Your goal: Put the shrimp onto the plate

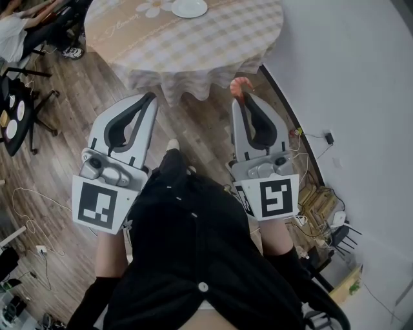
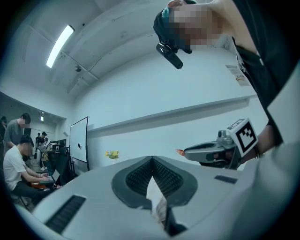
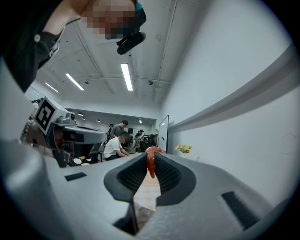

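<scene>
1. Right gripper point(image 1: 244, 98): held level. Its 2 jaws are clamped on the shrimp point(image 1: 241, 84).
2. Shrimp: orange-red and curled, pinched at the very tips of the jaws, with its bent end standing out beyond them. In the right gripper view it hangs between the ribbed pads point(image 3: 171, 174). It appears to sit just short of the table's near edge, though the steep head view makes this hard to judge.
3. Left gripper point(image 1: 150, 98): held level, beside the right one and apart from it. Its jaws meet at the tips with nothing between them.
4. Table point(image 1: 193, 51): round, under a checked cloth with a daisy print, beyond both grippers.
5. Plate point(image 1: 189, 8): white, on the far part of the table, cut by the top edge of the head view and well apart from the shrimp.
6. Person point(image 1: 193, 258): in dark clothing, low in the head view between the 2 marker cubes, standing on a wooden floor point(image 1: 58, 161).
7. Background: a white wall point(image 1: 348, 77) on the right; other people sit at desks in the 2 gripper views.
</scene>
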Action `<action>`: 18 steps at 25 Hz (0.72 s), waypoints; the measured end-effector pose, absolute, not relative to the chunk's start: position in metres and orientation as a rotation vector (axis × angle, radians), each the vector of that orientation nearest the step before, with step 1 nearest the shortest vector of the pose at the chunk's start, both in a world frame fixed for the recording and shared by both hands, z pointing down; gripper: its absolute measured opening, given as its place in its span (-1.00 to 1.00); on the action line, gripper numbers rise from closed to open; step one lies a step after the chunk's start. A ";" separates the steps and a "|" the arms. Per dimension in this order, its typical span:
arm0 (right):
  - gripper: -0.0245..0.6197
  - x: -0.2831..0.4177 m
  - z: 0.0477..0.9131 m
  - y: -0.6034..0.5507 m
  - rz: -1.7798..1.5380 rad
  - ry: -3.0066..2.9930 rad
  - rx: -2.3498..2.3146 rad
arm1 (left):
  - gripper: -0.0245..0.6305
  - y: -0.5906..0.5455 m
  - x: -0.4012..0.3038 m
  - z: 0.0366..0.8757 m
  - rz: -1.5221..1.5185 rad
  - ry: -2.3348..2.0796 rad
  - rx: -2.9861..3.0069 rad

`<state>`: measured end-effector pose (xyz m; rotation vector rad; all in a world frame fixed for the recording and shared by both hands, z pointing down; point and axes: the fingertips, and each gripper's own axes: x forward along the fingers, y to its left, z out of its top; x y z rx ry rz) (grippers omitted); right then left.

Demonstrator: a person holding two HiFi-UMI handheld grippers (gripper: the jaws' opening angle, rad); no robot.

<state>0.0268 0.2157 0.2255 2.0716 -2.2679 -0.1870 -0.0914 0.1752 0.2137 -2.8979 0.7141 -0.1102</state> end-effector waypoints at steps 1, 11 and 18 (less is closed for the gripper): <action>-0.81 0.027 0.226 0.211 -0.189 -2.265 2.067 | -0.92 0.170 -0.090 0.214 -0.111 0.709 -2.899; -0.81 0.040 0.224 0.166 -0.172 -2.191 2.118 | -0.92 0.117 -0.073 0.209 -0.092 0.620 -2.920; -0.81 0.040 0.221 0.134 -0.181 -2.157 2.144 | -0.92 0.080 -0.074 0.207 -0.077 0.594 -2.926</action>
